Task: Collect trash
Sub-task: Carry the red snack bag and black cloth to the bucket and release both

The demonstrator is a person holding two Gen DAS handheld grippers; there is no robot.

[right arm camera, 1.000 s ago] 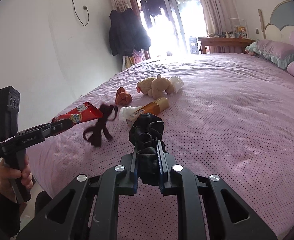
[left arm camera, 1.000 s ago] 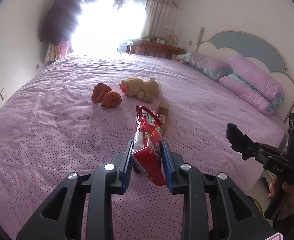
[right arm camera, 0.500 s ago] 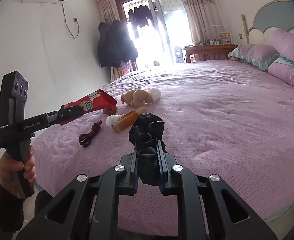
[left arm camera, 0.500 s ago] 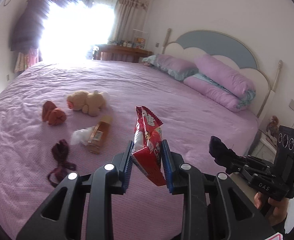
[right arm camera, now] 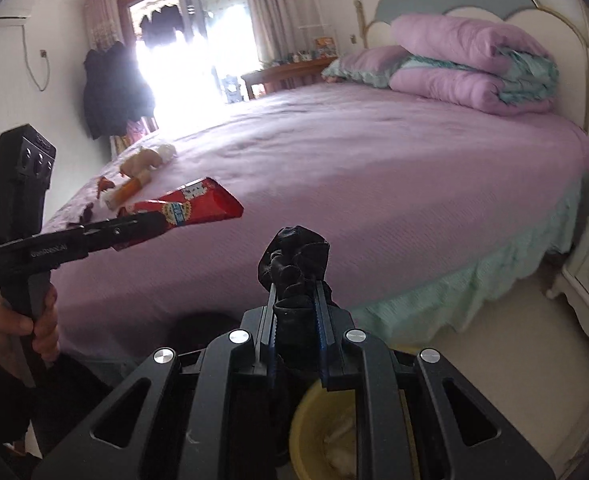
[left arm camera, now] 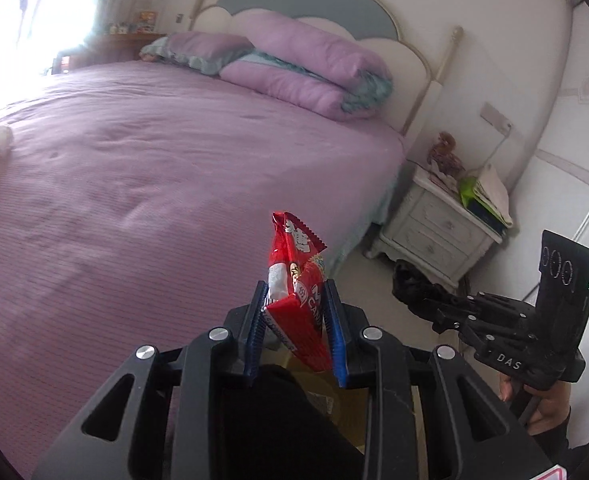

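My left gripper (left arm camera: 296, 312) is shut on a red snack wrapper (left arm camera: 294, 276), held upright over the bed's near edge; the wrapper also shows in the right wrist view (right arm camera: 198, 206). My right gripper (right arm camera: 294, 312) is shut on a crumpled black bag (right arm camera: 294, 258), also seen in the left wrist view (left arm camera: 408, 280) to the right of the wrapper. A yellow bin (right arm camera: 314, 428) with pale scraps inside sits on the floor just below the right gripper, partly hidden by it.
The purple bed (right arm camera: 354, 168) fills the view, with folded pillows (left arm camera: 302, 64) at the headboard. A plush toy (right arm camera: 146, 158), an orange bottle (right arm camera: 128, 190) and small dark items lie at the far left. A white nightstand (left arm camera: 442, 228) stands to the right.
Both grippers have swung right, away from the toys toward the headboard side, and lowered past the bed edge. The yellow bin has come into view. Both still hold their items.
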